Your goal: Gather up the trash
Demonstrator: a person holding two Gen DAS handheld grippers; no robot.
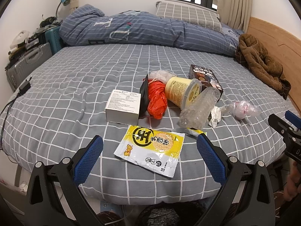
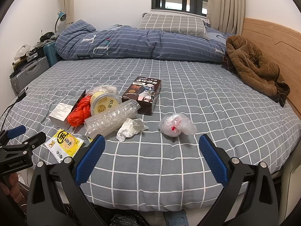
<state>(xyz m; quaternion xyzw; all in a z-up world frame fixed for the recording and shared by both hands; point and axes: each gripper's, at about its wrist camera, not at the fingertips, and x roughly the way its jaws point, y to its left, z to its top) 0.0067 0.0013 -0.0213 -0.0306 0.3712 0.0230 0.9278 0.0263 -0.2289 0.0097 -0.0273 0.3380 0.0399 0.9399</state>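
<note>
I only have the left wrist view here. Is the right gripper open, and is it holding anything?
Observer: The right gripper is wide open, with nothing between its fingers.
Operator: What lies nearest ahead of it?
Observer: The clear plastic bag, which has something red inside. It sits by itself on the bedsheet.
Operator: The dark box is half hidden behind the yellow tub for me. How does it lie?
Observer: The dark box lies flat with its printed face up, and that face is almost wholly in sight.
</note>
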